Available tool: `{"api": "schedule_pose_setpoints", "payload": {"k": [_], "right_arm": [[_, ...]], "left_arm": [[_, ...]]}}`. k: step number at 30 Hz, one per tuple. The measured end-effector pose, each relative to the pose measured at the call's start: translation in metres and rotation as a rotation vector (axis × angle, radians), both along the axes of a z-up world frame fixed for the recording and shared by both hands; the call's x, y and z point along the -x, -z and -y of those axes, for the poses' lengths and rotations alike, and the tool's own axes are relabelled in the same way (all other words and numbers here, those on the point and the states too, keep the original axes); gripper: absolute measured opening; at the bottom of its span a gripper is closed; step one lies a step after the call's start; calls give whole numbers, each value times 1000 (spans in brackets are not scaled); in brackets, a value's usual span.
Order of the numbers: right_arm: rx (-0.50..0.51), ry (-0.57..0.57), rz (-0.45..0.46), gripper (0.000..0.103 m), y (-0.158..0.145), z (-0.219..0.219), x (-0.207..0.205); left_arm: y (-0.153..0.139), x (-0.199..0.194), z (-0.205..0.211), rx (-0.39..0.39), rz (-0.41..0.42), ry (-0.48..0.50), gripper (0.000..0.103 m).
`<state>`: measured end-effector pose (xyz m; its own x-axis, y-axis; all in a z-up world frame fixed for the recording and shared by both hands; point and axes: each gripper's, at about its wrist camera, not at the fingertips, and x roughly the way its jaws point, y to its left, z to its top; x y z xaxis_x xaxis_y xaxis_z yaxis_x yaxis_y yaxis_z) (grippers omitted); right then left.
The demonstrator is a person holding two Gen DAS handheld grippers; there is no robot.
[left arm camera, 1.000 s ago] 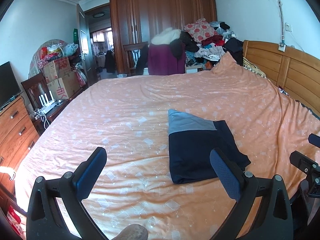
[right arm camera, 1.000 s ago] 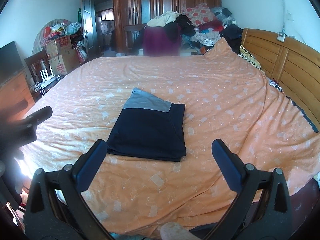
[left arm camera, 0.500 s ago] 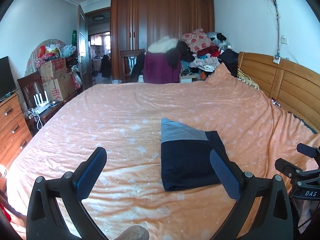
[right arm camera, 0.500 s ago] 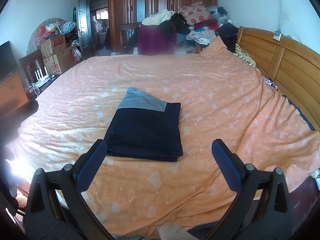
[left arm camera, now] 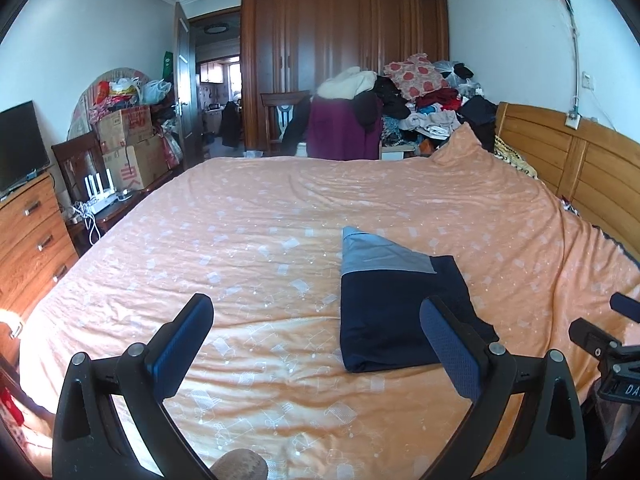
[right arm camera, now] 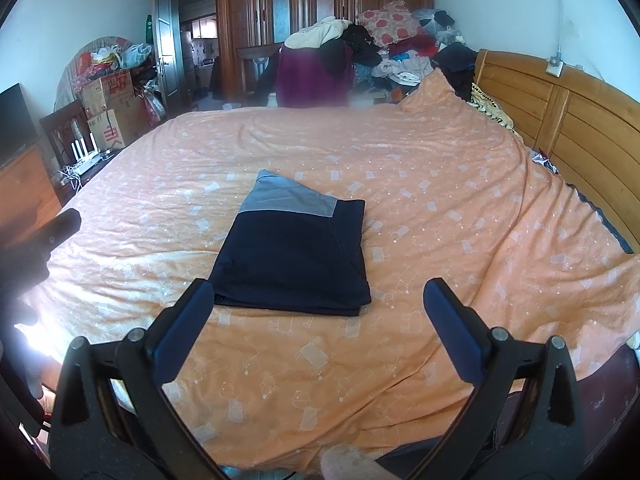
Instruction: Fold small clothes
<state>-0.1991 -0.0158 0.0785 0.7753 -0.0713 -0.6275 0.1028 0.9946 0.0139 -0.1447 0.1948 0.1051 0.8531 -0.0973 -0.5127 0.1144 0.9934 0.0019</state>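
- Folded navy garment (right arm camera: 292, 256) flat on orange bedspread (right arm camera: 440, 216); bare cover on every side.
- Left gripper (left arm camera: 316, 320) spread wide, empty.
- Right gripper (right arm camera: 316, 300) likewise, short of garment's near edge.

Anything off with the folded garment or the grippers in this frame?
Nothing stands out. The folded navy garment lies flat on the orange bedspread, edges fairly square, grey panel on top. The left gripper and right gripper are both open, clear of it.

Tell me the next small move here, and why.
Probably back both claws away: the navy and grey folded garment already lies flat and squared on the orange patterned bedspread, and the left claw and right claw are open and empty.
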Motion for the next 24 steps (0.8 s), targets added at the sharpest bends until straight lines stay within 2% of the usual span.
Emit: {"api": "schedule_pose_setpoints", "payload": {"k": [14, 24], "right_arm": [[-30, 4, -21, 103, 9, 6, 0], [-51, -2, -38, 103, 13, 9, -2]], "left_arm": [[4, 7, 21, -34, 4, 74, 103], [9, 7, 29, -49, -18, 92, 103]]}}
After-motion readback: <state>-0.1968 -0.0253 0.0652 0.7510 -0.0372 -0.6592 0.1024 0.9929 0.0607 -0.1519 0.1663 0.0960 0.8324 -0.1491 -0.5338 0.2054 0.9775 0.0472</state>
